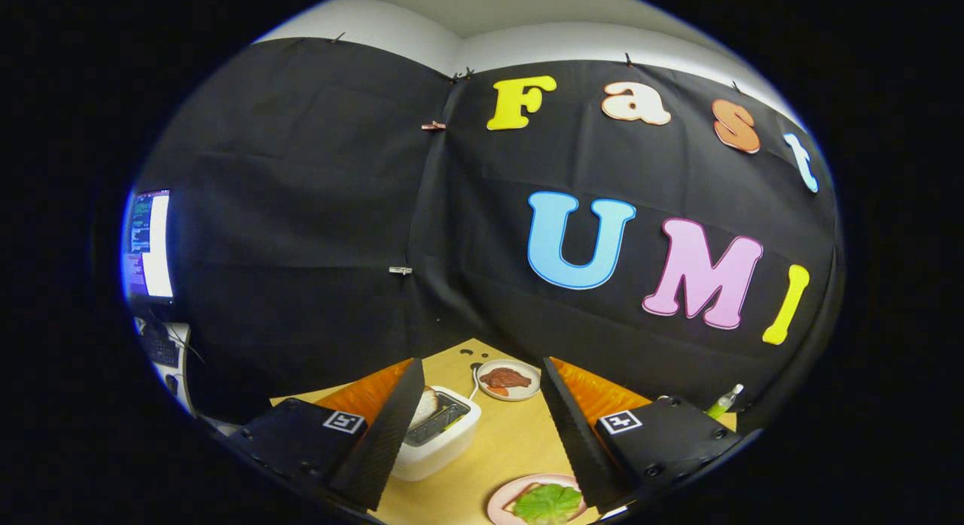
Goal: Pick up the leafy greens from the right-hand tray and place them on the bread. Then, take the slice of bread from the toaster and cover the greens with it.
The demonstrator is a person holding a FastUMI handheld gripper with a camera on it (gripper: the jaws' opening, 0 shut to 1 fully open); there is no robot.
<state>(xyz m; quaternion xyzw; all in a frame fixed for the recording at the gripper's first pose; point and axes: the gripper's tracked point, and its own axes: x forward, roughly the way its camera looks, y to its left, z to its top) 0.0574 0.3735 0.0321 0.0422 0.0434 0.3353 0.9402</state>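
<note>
The gripper [482, 427] hangs above the table with its two black fingers spread wide apart and nothing between them. Just ahead of the left finger [380, 434] stands the white toaster [437, 442], and a slice of bread [426, 404] sticks upright out of its slot, partly hidden behind that finger's tip. So the bread lies forward and to the left, close to the left finger and well clear of the right one; its flat faces seem to run along the slot, which slants away from the fingers.

Below, between the fingers and nearer the right finger [576, 434], a pink plate [501, 502] carries the leafy greens [548, 502], already lying on what looks like a slice of bread. By that, the first half of the task looks done, and the toaster slice is next.

Beyond the toaster sits a white plate [520, 393] with something reddish-brown on it. The table [512, 442] is pale wood, closed in by black cloth walls, with a lit monitor [148, 244] off to the left.
</note>
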